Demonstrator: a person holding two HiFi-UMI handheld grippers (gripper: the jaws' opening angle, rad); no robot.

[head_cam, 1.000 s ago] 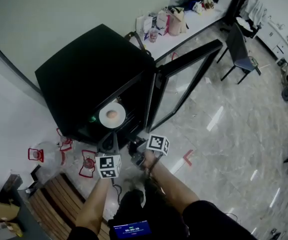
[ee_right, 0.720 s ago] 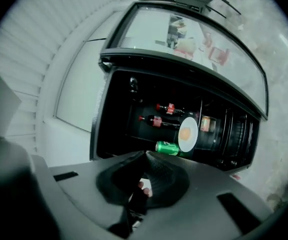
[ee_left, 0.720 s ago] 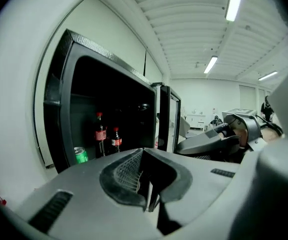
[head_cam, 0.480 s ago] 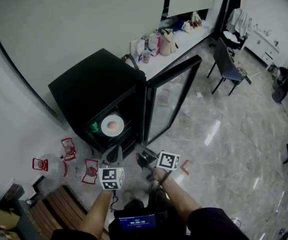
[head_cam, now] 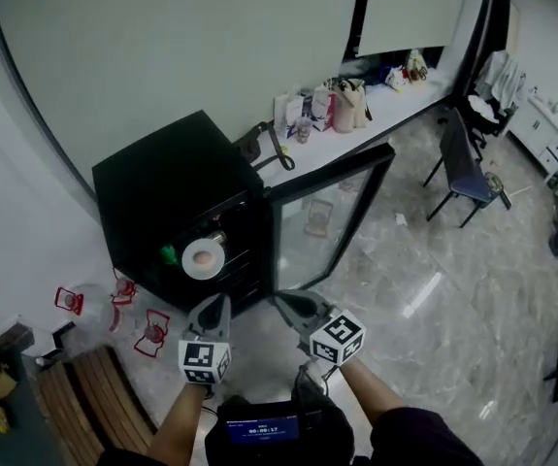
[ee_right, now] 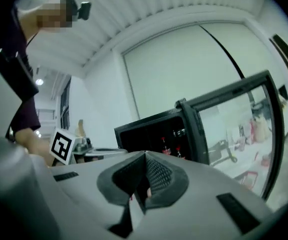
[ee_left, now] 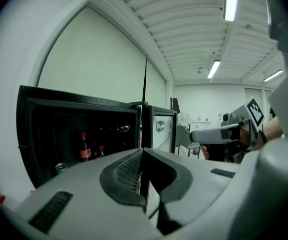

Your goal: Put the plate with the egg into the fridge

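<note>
A white plate [head_cam: 202, 258] with a brownish egg [head_cam: 203, 257] on it rests on a shelf inside the black fridge [head_cam: 167, 198], whose glass door [head_cam: 327, 221] stands open to the right. My left gripper [head_cam: 214, 306] is shut and empty, held in front of the fridge and below the plate. My right gripper [head_cam: 283, 301] is also shut with nothing in it, pointing toward the door's lower edge. In the left gripper view the fridge [ee_left: 78, 131] shows red-capped bottles [ee_left: 84, 147] and a green can [ee_left: 60, 168]; the plate is hidden there.
Red-and-white objects [head_cam: 150, 332] lie on the floor left of the fridge beside a wooden slatted bench [head_cam: 84, 406]. A long white counter [head_cam: 356, 115] with bags runs behind the fridge. A dark chair [head_cam: 468, 173] stands on the marble floor at right.
Both grippers have drawn back from the fridge and the view has pulled away from it. The plate with the egg stays on the shelf. The door remains open.
</note>
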